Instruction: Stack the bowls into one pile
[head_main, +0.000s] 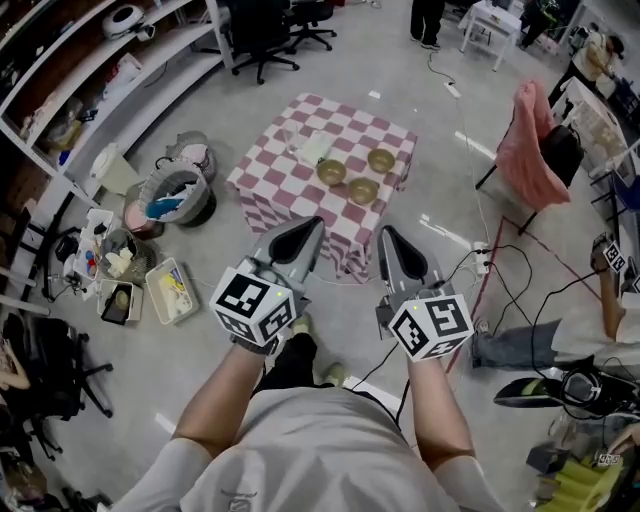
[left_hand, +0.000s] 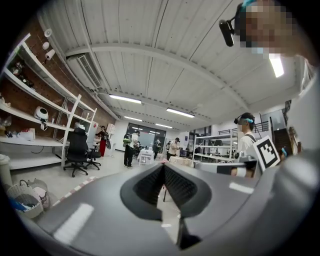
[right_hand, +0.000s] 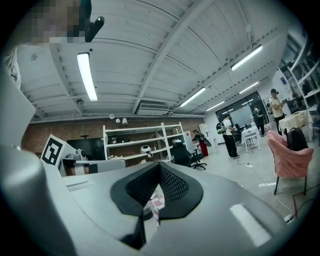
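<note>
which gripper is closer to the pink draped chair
Right. The right gripper is held on the side toward the pink-draped chair, well apart from it; the left gripper is farther off, beyond the right one.

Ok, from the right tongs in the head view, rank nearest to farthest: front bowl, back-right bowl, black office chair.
1. Front bowl, just ahead of the right tongs.
2. Back-right bowl, right behind it.
3. Black office chair, far back left.

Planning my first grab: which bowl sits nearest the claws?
The front bowl, by the checked table's near edge; the other two sit farther back.
</note>
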